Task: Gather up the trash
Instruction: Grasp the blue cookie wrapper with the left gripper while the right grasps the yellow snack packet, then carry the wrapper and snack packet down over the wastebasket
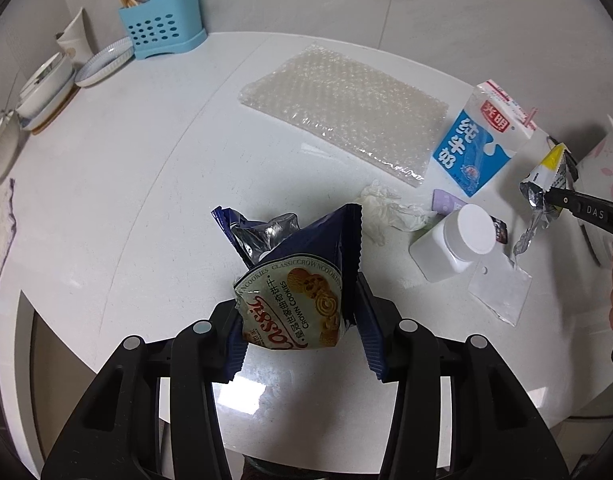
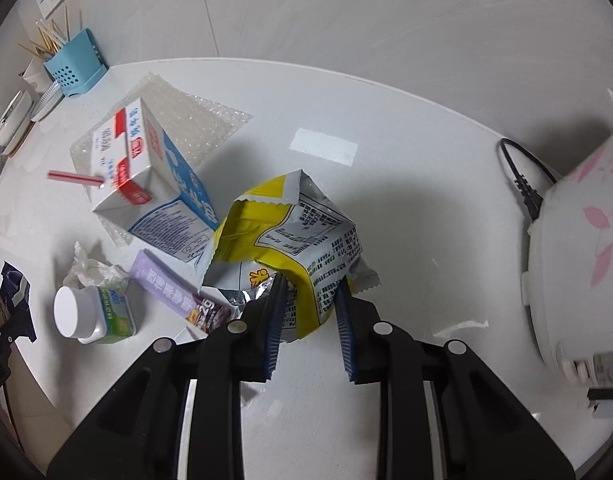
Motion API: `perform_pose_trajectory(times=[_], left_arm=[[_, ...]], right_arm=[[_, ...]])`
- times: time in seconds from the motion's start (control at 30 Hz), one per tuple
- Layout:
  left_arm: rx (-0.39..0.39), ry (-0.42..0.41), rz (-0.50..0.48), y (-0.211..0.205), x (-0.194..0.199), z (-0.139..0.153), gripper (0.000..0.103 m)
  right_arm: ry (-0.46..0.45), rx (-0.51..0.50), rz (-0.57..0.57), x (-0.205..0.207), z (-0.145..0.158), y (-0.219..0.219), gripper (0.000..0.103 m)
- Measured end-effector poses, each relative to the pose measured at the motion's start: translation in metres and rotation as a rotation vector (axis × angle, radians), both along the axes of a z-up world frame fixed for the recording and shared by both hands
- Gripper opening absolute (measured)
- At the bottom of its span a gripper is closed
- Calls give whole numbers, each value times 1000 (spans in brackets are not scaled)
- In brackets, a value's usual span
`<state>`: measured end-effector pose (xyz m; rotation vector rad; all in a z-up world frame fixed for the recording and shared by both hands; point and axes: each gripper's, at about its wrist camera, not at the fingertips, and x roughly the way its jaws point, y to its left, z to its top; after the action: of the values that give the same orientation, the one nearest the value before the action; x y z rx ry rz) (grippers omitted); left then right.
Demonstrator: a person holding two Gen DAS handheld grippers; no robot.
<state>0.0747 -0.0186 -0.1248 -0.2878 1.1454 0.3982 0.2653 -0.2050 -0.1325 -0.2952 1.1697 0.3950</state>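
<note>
Hanging nearly straight down, the left gripper [image 1: 302, 320] has its jaws clamped on the blue cookie bag [image 1: 298, 280], whose long axis runs away from them toward the desk [image 1: 146, 200]. The right gripper [image 2: 310, 320] pinches the yellow wrapper [image 2: 290, 236], its torn mouth pointing away, above the desk beside the milk carton [image 2: 154, 184].

place: likely home kitchen — utensil caddy [image 1: 162, 24] | stacked dishes [image 1: 46, 88] | rice cooker [image 2: 578, 240]
</note>
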Motion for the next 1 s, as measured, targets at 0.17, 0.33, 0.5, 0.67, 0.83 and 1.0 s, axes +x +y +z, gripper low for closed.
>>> perform_pose_trajectory(times=[0.17, 0.33, 0.5, 0.67, 0.83, 1.0], left_arm=[[-5, -35, -72, 2, -6, 12, 46], [-12, -65, -158, 3, -17, 24, 46], [-22, -87, -223, 5, -30, 35, 46], [-28, -110, -275, 7, -46, 47, 46], [-34, -126, -316, 10, -68, 55, 46], [-45, -143, -355, 11, -98, 61, 46]], right_arm=[[-41, 6, -74, -26, 21, -8, 23], [-71, 14, -140, -60, 37, -11, 23], [-89, 27, -189, -98, 50, -11, 23], [-118, 49, -220, -143, 67, -6, 23], [-144, 70, -227, -185, 78, 2, 23], [-160, 97, -238, -230, 84, 11, 23]])
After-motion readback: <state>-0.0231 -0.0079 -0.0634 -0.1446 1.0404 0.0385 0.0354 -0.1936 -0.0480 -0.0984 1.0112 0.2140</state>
